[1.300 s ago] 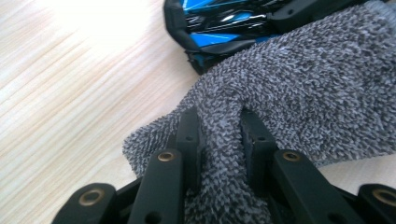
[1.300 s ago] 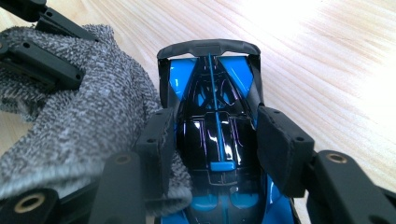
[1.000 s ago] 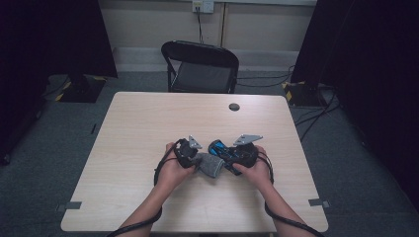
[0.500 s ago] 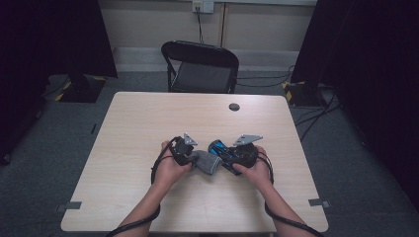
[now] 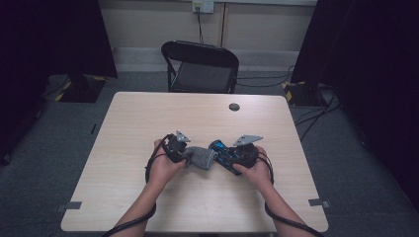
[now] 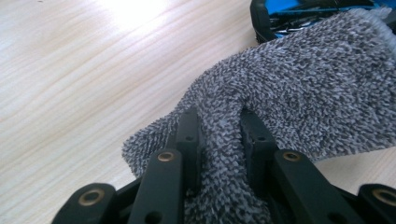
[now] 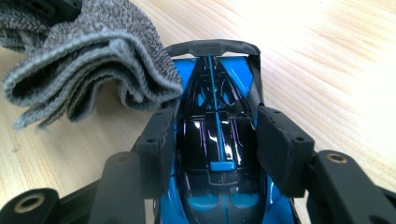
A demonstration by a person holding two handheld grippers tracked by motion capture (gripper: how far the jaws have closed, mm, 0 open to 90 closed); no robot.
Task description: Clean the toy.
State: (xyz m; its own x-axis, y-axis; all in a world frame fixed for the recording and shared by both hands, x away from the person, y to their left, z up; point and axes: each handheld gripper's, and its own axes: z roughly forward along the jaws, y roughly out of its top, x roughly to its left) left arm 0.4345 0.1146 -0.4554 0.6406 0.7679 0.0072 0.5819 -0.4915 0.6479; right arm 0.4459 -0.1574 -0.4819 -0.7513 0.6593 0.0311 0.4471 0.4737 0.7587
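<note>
Grey terry cloth: folded into a thick wad, lying on the table between the two grippers, one end bunched up and pinched, far end draped against the toy car.
Left gripper: jaws together, clamped tight on a gathered ridge of the cloth; seen from above at, gripped by the left hand.
Right gripper: jaws part-way apart, pads pressed on both flanks of the car body; from above at.
Blue-and-black toy car: glossy sports model, held low over the wood, far end touching the cloth's folded edge; from above at.
Step in hand: judged to be wiping the car with the cloth.
Doing it well: keep the car steady and level, sweep the cloth along the roof rather than across; use the flat folded face, not the pinched ridge.
Risk: glossy shell likely slippery, so avoid pushing hard enough to twist it out of the pads.
Wooden table: pale, bare beyond the work, small dark disc near far edge.
Black folding chair: behind the table, well apart.
</note>
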